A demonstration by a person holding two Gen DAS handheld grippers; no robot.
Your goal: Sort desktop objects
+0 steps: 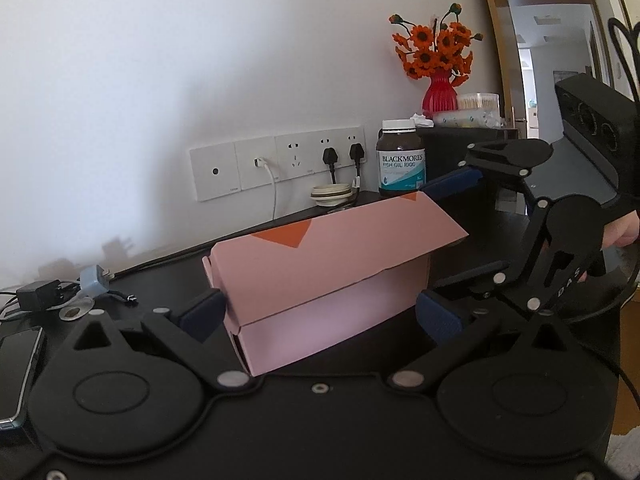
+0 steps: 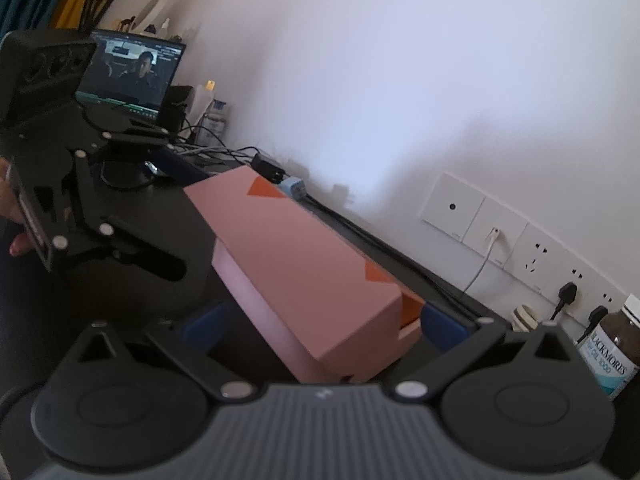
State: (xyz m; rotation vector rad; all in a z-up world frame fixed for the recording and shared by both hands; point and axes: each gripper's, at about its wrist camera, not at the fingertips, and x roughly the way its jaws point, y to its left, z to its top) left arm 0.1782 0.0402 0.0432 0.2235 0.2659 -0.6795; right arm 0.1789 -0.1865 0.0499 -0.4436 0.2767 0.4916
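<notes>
The dark table carries a long pink cardboard box with orange triangles — it sits between both tongs. Left tongs spread wide around the box; right tongs likewise open, straddling its end. Behind the box stands a brown fish-oil bottle.

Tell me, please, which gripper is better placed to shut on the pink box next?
Probably the left gripper: its jaws straddle the pink box, one pad already at its left end. The right gripper also straddles it, but off-centre at the other end.
</notes>
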